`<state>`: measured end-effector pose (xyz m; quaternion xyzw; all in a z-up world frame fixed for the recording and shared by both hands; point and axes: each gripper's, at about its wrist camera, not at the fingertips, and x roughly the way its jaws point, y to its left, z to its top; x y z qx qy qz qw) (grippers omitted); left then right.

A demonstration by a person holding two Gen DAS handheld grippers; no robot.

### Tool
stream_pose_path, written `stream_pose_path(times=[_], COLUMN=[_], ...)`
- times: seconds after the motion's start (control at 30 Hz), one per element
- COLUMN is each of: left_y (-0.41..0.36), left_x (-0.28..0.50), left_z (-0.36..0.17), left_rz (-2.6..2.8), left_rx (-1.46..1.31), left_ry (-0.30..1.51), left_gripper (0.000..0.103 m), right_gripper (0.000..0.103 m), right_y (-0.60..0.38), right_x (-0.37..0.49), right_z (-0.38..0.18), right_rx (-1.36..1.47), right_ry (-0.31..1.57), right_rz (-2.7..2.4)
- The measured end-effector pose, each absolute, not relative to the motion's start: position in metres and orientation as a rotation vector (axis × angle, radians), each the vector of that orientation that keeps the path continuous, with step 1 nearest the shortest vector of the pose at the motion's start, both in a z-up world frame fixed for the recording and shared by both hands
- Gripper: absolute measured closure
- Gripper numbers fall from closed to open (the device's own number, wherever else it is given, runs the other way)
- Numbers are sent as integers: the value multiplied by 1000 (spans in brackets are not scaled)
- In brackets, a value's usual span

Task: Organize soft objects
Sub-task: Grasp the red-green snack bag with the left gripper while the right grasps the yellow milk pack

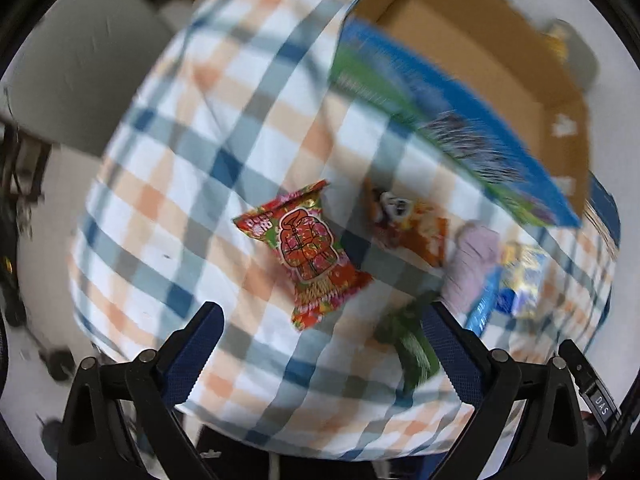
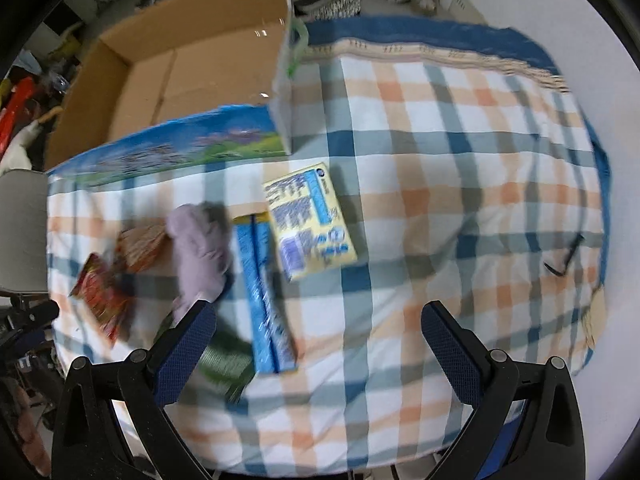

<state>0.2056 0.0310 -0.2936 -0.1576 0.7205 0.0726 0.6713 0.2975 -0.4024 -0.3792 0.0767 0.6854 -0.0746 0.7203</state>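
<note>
Our left tool [image 1: 322, 328] hangs with its jaws spread wide and empty just above a red snack packet [image 1: 306, 250] on the checked cloth [image 1: 224, 128]. Our right tool [image 2: 318, 330] is also spread wide and empty, near a long blue packet [image 2: 262, 292] with a yellow packet [image 2: 310, 220] beyond. A lilac cloth [image 2: 198, 252] lies to their left, and the cardboard box [image 2: 180, 64] stands at the far left.
</note>
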Motion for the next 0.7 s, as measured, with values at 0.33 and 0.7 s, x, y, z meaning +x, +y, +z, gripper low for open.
stream_pose_path(times=[0.33, 0.7], left_y=[41, 15], left_x=[223, 207], left_z=[-400, -399], left_rz=[285, 240], left_rx=[-495, -249], left_ry=[1780, 1733], left_gripper=[7, 55], right_gripper=[0, 33], right_y=[-409, -401], right_x=[356, 357], right_z=[-479, -517], right_rx=[155, 172], right_ry=[1699, 1839], right_rz=[-138, -99])
